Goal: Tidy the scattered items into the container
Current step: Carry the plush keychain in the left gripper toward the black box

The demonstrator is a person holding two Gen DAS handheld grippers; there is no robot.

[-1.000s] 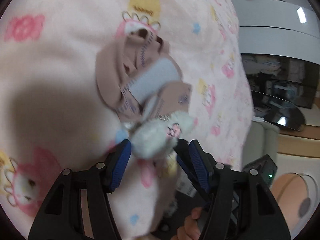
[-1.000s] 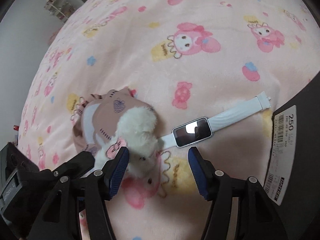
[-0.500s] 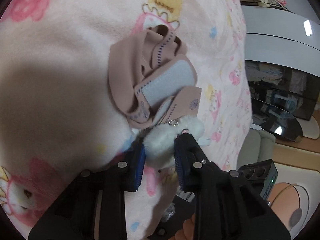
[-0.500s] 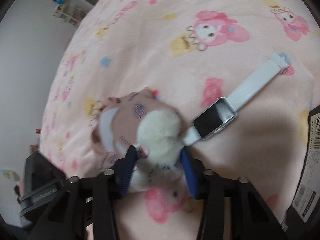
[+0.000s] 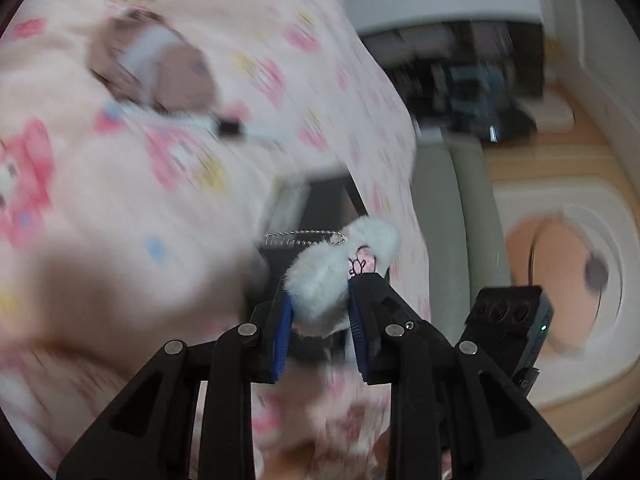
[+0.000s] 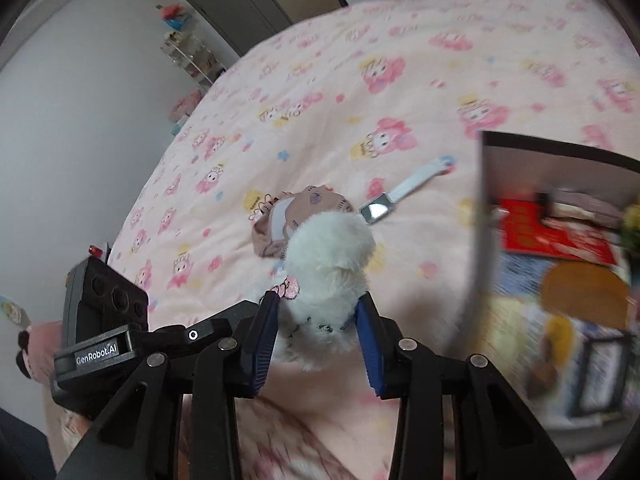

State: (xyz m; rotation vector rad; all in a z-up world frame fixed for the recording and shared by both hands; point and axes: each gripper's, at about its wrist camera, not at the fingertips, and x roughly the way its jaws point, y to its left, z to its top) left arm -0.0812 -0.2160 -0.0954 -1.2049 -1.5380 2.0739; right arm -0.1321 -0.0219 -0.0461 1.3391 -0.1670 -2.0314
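A white fluffy plush keychain [image 5: 340,264] with a ball chain is clamped by both grippers and held in the air above the pink bed. My left gripper [image 5: 320,312] is shut on it; my right gripper [image 6: 316,320] is shut on it [image 6: 328,256] too. A beige sock bundle [image 6: 296,216] and a white smartwatch [image 6: 396,196] lie on the blanket beyond; both show blurred in the left wrist view, the sock bundle [image 5: 152,68] and the smartwatch [image 5: 228,128]. The dark open container [image 6: 484,216] stands at the right, with several items inside.
The pink cartoon-print blanket [image 6: 400,80] covers the bed. The container's dark wall [image 5: 320,204] sits just beyond the plush in the left view. Off the bed's edge are a grey seat [image 5: 460,200] and floor [image 5: 580,240]. A wall and shelf [image 6: 188,52] lie far left.
Both grippers have closed on the plush keychain and lifted it off the blanket, away from the sock bundle and towards the container side. The views are motion-blurred.
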